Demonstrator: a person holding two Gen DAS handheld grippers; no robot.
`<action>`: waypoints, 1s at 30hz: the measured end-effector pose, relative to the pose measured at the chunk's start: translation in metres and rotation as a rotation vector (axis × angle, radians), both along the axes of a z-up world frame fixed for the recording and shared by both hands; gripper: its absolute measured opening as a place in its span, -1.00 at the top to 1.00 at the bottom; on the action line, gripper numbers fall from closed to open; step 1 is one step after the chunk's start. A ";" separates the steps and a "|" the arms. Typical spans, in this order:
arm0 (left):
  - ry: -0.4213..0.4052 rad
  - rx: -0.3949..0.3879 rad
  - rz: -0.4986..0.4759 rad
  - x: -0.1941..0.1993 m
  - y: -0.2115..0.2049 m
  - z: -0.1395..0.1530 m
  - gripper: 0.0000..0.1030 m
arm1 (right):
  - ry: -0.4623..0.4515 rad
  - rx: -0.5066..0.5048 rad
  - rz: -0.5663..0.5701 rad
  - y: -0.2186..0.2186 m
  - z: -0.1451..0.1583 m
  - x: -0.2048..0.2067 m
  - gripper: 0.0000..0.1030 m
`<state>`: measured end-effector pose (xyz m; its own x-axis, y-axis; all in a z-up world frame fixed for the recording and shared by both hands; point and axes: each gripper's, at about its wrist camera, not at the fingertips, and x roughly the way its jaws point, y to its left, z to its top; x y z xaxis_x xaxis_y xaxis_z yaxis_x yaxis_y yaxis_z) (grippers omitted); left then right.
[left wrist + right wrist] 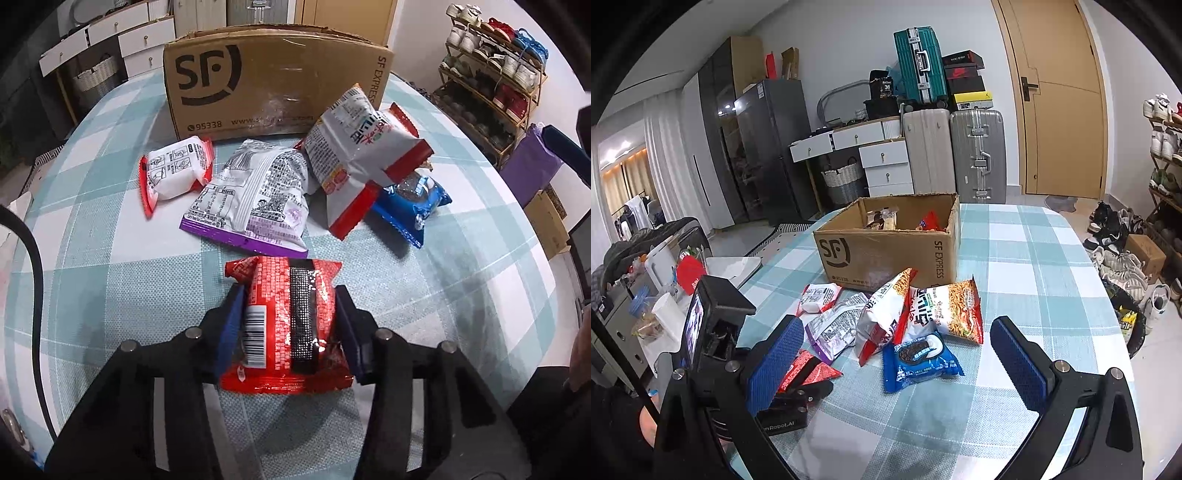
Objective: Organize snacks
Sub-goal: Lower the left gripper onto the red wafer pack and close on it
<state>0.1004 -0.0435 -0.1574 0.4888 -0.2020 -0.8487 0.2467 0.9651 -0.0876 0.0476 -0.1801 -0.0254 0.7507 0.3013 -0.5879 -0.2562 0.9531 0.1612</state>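
Both the left gripper [290, 310] and the right gripper [897, 354] are matte black frames with silver round screws and blue textured pads [775, 363].

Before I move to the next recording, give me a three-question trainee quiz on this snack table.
1. True or false: the left gripper is closed on the shiny red foil snack packet.
2. Which lies nearest the right gripper? A) blue cookie packet B) small white packet with red ends C) brown cardboard SF box
3. Fill in: the right gripper's fingers stand ____ with nothing between them.

Key: 1 true; 2 A; 3 open
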 end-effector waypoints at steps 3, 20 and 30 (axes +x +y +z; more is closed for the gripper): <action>-0.008 0.021 -0.016 -0.004 -0.003 0.002 0.17 | 0.001 -0.001 -0.001 0.000 0.000 0.000 -0.99; -0.052 -0.007 -0.008 -0.015 0.009 0.021 0.21 | 0.032 0.011 -0.037 -0.009 -0.004 0.004 -0.99; -0.109 -0.075 0.036 -0.014 0.038 0.048 0.21 | 0.060 0.014 -0.043 -0.013 -0.009 0.009 -0.99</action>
